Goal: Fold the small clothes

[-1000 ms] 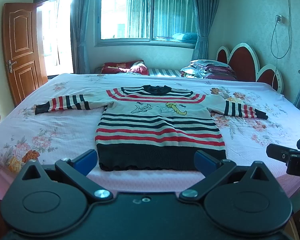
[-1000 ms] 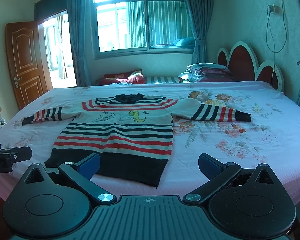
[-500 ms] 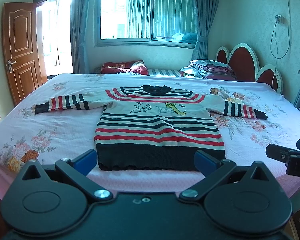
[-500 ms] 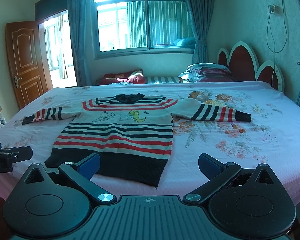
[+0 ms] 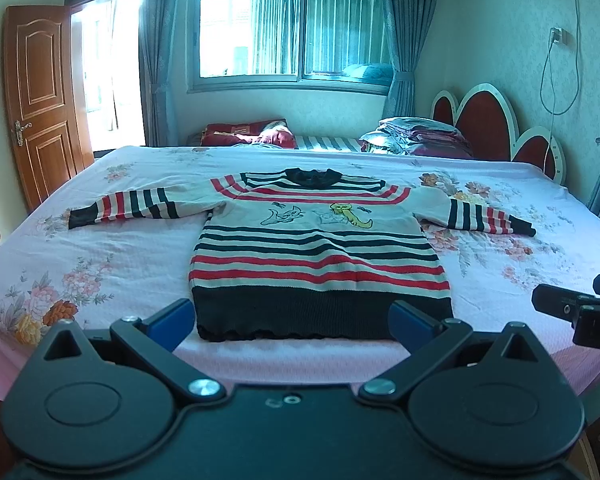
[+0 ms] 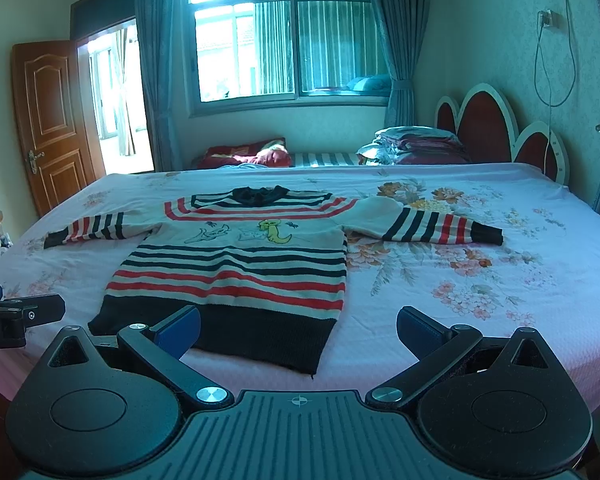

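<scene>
Striped sweater [image 5: 320,248] flat on bed [image 5: 100,256]; both grippers' jaws apart, empty.

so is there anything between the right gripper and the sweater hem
No. In the right wrist view only bare floral sheet lies between the open right gripper and the sweater hem; the left fingertip overlaps the hem in the image.

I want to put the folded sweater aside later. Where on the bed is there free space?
The bedsheet is bare right of the sweater, below its right sleeve, and also below the left sleeve. The far corner by the headboard is crowded with folded bedding.
</scene>
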`<action>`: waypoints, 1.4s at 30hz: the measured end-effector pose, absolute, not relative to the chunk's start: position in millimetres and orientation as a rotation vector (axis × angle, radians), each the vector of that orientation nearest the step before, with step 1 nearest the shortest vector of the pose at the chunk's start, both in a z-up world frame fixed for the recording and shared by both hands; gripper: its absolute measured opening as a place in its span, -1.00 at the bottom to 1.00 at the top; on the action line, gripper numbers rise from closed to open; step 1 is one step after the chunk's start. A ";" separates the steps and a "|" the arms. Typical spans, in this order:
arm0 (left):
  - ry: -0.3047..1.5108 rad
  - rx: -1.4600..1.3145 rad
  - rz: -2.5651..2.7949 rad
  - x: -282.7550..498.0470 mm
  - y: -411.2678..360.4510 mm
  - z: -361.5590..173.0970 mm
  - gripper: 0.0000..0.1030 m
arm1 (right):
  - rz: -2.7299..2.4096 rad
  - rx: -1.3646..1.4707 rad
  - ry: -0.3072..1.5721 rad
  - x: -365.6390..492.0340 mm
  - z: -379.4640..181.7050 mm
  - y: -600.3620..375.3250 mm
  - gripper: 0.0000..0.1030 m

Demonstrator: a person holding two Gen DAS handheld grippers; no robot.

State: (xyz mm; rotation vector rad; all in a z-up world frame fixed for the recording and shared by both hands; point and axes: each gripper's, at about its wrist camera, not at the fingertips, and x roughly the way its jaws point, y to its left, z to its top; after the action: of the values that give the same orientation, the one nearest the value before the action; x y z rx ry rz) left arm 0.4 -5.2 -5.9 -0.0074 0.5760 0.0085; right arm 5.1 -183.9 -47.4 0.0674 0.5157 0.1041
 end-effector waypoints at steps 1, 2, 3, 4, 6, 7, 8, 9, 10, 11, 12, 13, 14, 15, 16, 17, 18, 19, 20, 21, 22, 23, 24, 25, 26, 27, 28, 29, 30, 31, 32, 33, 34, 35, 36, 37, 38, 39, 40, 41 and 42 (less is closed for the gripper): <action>0.578 -0.008 0.008 1.5 -4.5 -6.2 1.00 | 0.104 0.067 0.515 5.1 -47.5 -184.1 1.00; 0.579 -0.008 0.008 2.0 -3.9 -6.6 1.00 | 0.104 0.067 0.515 5.2 -47.5 -183.9 1.00; 0.580 -0.007 0.009 2.6 -3.0 -6.9 1.00 | 0.104 0.068 0.516 5.2 -47.5 -183.9 1.00; 0.581 -0.008 0.010 2.9 -2.5 -6.9 1.00 | 0.105 0.068 0.517 6.6 -47.6 -183.9 1.00; 0.583 -0.013 0.011 3.5 -0.9 -7.3 1.00 | 0.105 0.064 0.520 8.4 -48.2 -183.2 1.00; 0.585 -0.015 0.012 4.1 0.3 -7.5 1.00 | 0.105 0.063 0.521 9.6 -48.2 -182.8 1.00; 0.586 -0.015 0.012 4.4 0.6 -7.4 1.00 | 0.105 0.063 0.521 10.1 -48.5 -182.5 1.00; 0.586 -0.015 0.013 4.2 0.7 -7.6 1.00 | 0.105 0.063 0.520 10.1 -48.6 -182.3 1.00; 0.585 -0.015 0.014 4.6 1.2 -7.8 1.00 | 0.105 0.062 0.521 10.6 -48.8 -182.3 1.00; 0.586 -0.016 0.015 6.0 2.3 -7.7 1.00 | 0.105 0.060 0.522 11.3 -49.0 -181.7 1.00; 0.586 -0.016 0.015 7.3 3.3 -7.9 1.00 | 0.106 0.059 0.523 13.0 -49.5 -181.0 1.00; 0.586 -0.016 0.016 9.0 3.6 -8.2 1.00 | 0.104 0.058 0.523 14.5 -50.3 -180.9 1.00; 0.587 -0.015 0.016 11.9 5.2 -8.6 1.00 | 0.103 0.059 0.524 16.5 -51.4 -180.6 1.00; 0.590 -0.014 0.016 15.3 6.3 -9.1 1.00 | 0.100 0.060 0.525 19.2 -52.2 -180.7 1.00; 0.592 -0.015 0.015 18.8 7.4 -9.6 1.00 | 0.097 0.062 0.526 22.9 -52.7 -181.1 1.00; 0.593 -0.014 0.014 23.0 8.5 -10.1 1.00 | 0.093 0.064 0.528 26.8 -53.5 -181.6 1.00; 0.596 -0.014 0.014 28.3 9.7 -10.9 1.00 | 0.089 0.065 0.529 31.1 -54.2 -182.2 1.00; 0.598 -0.016 0.012 34.0 10.9 -11.7 1.00 | 0.085 0.066 0.530 36.3 -54.5 -182.6 1.00; 0.599 -0.018 0.010 40.6 12.1 -12.6 1.00 | 0.081 0.067 0.529 41.6 -54.7 -182.8 1.00; 0.602 -0.020 0.006 48.5 13.1 -13.3 1.00 | 0.075 0.069 0.528 47.4 -54.7 -183.0 1.00; 0.604 -0.022 0.003 56.6 13.7 -14.1 1.00 | 0.070 0.071 0.529 53.8 -55.0 -183.0 1.00; 0.604 -0.022 -0.002 65.5 14.1 -15.0 1.00 | 0.064 0.073 0.529 60.4 -55.5 -183.1 1.00; 0.604 -0.021 -0.008 74.3 14.6 -15.8 1.00 | 0.057 0.072 0.528 67.2 -55.8 -182.8 1.00; 0.604 -0.019 -0.014 83.3 14.4 -16.5 1.00 | 0.049 0.071 0.529 74.4 -56.4 -182.7 1.00; 0.604 -0.018 -0.023 92.5 14.9 -17.4 1.00 | 0.040 0.073 0.530 82.4 -57.2 -183.2 1.00; 0.605 -0.021 -0.035 102.1 15.5 -18.4 1.00 | 0.030 0.077 0.530 90.7 -57.9 -183.5 1.00; 0.605 -0.028 -0.053 110.9 17.4 -19.0 1.00 | 0.017 0.081 0.530 99.6 -58.7 -183.4 1.00; 0.601 -0.038 -0.068 119.4 19.8 -19.6 1.00 | 0.002 0.089 0.529 109.2 -59.3 -183.6 1.00; 0.601 -0.047 -0.079 129.5 22.5 -19.5 1.00 | -0.013 0.098 0.526 117.3 -59.1 -183.4 1.00; 0.602 -0.054 -0.085 139.3 25.5 -19.1 1.00 | -0.024 0.108 0.522 125.6 -58.2 -182.8 1.00; 0.602 -0.059 -0.088 149.1 29.1 -18.7 1.00 | -0.032 0.117 0.519 134.2 -56.5 -181.6 1.00; 0.600 -0.065 -0.090 159.3 33.2 -18.3 1.00 | -0.039 0.122 0.515 142.7 -54.4 -180.6 1.00; 0.595 -0.072 -0.100 169.1 37.1 -17.7 1.00 | -0.049 0.124 0.506 150.7 -52.2 -178.8 1.00; 0.590 -0.080 -0.115 178.7 41.0 -17.2 1.00 | -0.057 0.127 0.496 158.9 -50.4 -177.4 1.00; 0.587 -0.089 -0.136 187.2 44.2 -17.1 1.00 | -0.066 0.130 0.489 166.8 -49.2 -176.6 1.00; 0.583 -0.098 -0.159 196.4 45.8 -16.7 1.00 | -0.076 0.134 0.486 173.8 -48.9 -175.9 1.00; 0.580 -0.103 -0.173 203.3 46.4 -16.9 1.00 | -0.086 0.137 0.483 180.4 -49.0 -175.7 1.00; 0.580 -0.103 -0.183 210.2 46.9 -17.4 1.00 | -0.095 0.138 0.480 185.8 -49.2 -176.9 1.00; 0.584 -0.103 -0.187 217.4 45.9 -17.7 1.00 | -0.105 0.139 0.481 190.7 -49.1 -178.7 1.00; 0.587 -0.102 -0.193 223.1 44.5 -18.6 1.00 | -0.113 0.144 0.483 196.0 -48.8 -181.8 1.00; 0.590 -0.103 -0.203 229.2 42.5 -20.1 1.00 | -0.118 0.148 0.479 199.9 -48.3 -185.5 1.00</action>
State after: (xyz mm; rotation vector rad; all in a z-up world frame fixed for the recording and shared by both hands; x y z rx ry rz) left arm 229.2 42.5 -20.1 -0.1030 0.5896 -0.2029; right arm 199.9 -185.5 -48.3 0.1478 0.4791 -0.1183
